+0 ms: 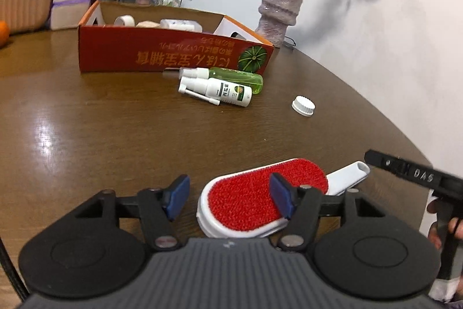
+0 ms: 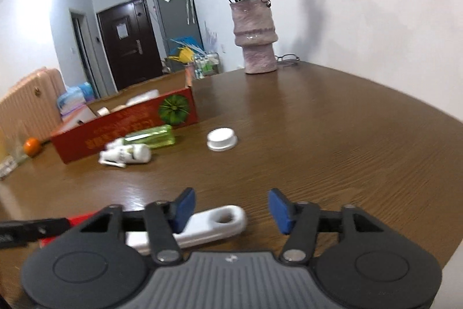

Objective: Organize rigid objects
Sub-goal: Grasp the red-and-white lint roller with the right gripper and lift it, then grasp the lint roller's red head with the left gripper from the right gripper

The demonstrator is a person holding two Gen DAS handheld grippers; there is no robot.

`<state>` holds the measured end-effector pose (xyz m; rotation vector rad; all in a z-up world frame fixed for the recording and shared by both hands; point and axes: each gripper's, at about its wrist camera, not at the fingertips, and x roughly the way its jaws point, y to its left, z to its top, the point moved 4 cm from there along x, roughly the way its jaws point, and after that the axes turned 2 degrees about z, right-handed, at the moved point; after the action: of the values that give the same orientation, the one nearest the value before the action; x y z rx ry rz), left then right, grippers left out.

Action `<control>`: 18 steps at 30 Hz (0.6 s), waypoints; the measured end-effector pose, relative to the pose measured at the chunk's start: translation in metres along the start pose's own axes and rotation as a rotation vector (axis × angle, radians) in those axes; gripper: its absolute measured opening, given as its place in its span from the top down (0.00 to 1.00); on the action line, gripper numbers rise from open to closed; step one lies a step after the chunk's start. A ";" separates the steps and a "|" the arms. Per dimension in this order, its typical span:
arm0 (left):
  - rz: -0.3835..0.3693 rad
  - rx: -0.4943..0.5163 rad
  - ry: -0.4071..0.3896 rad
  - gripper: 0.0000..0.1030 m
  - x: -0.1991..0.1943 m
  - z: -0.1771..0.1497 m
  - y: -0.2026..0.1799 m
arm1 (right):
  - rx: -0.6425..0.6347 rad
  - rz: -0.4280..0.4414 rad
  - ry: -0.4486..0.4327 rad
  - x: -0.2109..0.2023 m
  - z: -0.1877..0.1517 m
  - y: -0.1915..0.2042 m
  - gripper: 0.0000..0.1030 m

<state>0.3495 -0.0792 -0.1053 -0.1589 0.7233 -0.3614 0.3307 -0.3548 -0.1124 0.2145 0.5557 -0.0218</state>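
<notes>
Left wrist view: bare wooden table [image 1: 115, 120] spreads ahead to the red cardboard box [image 1: 173, 51]. The left gripper [image 1: 228, 197] stands open, its right pad over the lint brush [image 1: 254, 201]. The right gripper [image 2: 231, 210] is open too, the brush's white handle [image 2: 214, 222] lying by its left pad.

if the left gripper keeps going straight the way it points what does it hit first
Most likely the lint brush: its red pad lies on the table right ahead of the left gripper, partly between the open jaws. Depth is hard to judge here.
</notes>
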 end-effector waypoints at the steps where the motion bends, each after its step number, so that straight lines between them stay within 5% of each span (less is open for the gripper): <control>1: -0.001 -0.007 0.000 0.39 0.000 0.000 0.001 | -0.006 -0.007 0.012 0.000 -0.001 -0.003 0.60; 9: 0.033 -0.042 -0.014 0.40 -0.004 0.001 0.010 | 0.005 0.044 0.109 0.009 -0.007 -0.016 0.65; 11: 0.044 -0.046 -0.022 0.42 -0.007 0.002 0.011 | 0.013 0.091 0.133 0.009 -0.009 -0.012 0.76; 14: 0.057 -0.111 -0.003 0.43 -0.013 0.003 0.020 | 0.021 0.132 0.148 0.008 -0.011 -0.005 0.78; 18: -0.011 -0.214 -0.005 0.35 -0.024 0.001 0.031 | 0.030 0.160 0.150 0.005 -0.015 0.001 0.78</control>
<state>0.3415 -0.0419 -0.0979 -0.3662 0.7558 -0.2932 0.3274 -0.3505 -0.1269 0.2904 0.6868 0.1421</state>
